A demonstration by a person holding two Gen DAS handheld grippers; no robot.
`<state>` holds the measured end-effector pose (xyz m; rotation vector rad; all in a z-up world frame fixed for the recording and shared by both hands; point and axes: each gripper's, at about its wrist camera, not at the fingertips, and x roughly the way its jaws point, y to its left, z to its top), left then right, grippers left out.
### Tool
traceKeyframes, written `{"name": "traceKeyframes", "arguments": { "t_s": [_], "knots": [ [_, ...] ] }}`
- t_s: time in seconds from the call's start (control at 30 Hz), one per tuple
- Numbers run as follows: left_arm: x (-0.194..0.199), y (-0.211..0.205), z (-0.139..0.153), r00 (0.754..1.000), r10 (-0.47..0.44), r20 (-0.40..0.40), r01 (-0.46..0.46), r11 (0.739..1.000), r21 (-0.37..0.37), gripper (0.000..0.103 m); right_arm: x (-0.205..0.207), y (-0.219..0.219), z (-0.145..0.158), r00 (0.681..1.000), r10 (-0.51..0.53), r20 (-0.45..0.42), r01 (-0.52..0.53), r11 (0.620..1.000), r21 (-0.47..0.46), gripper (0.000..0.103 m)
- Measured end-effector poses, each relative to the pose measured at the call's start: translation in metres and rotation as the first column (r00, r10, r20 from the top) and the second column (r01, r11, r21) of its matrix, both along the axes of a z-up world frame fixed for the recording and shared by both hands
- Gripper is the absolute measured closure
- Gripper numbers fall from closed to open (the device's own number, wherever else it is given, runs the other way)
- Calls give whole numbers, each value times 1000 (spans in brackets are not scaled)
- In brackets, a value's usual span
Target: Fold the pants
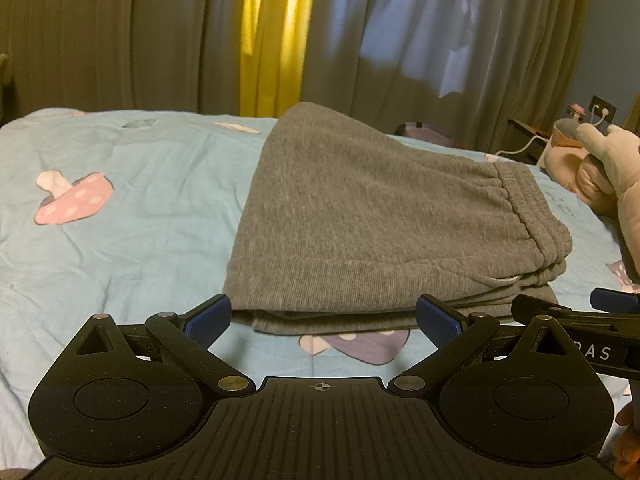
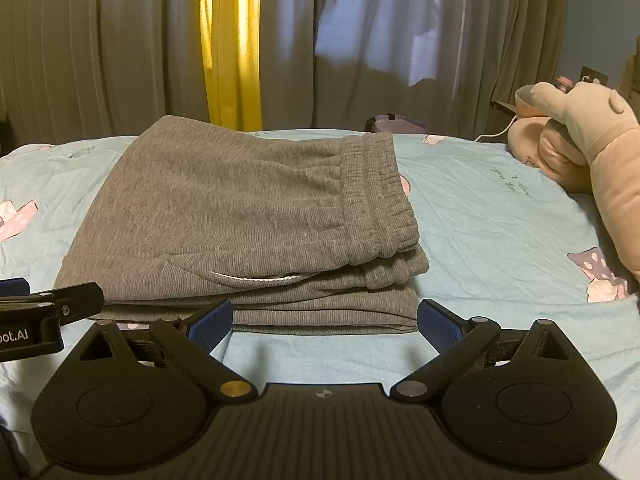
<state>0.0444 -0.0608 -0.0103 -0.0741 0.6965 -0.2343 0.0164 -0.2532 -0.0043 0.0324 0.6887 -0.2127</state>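
Blue cotton covers the bed (image 1: 120, 184) under you, printed with pink mushrooms (image 1: 72, 198), and grey curtains (image 2: 120, 48) with one yellow panel (image 2: 232, 40) hang behind it. Your pants (image 2: 224, 216) lie folded on that sheet, a thick grey ribbed stack of several layers, flat and squared, with nothing holding them. In the right wrist view the stack sits just past your right gripper (image 2: 324, 322), its near folded edge between and slightly beyond the blue fingertips (image 2: 210, 322); the cloth does not touch them. Those fingers stand wide apart, gripping nothing. Your left gripper (image 1: 324, 320) is spread just as wide and empty too, with the stack's near edge just ahead of its pads (image 1: 438, 320) and offset to the right. You have the two tools side by side, each one's tip showing at the edge of the other's view.

The gathered waistband (image 2: 376, 200) runs along the stack's right side, pointing away from you toward the curtains, and a white drawstring (image 2: 256, 278) peeks from between layers on the near side. The long axis of the stack runs left to right across your view. A pink plush toy (image 2: 580, 140) lies on the bed to the right, well apart from the pants.
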Motion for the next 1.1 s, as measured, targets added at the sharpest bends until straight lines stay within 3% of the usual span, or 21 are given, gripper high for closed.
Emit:
{"name": "traceKeyframes", "arguments": {
  "t_s": [1.1],
  "knots": [
    [-2,-1,0,1000,7,-2,-7,1000,4,1,-1,0,1,1000,1,2,-1,1000,6,4]
  ]
}}
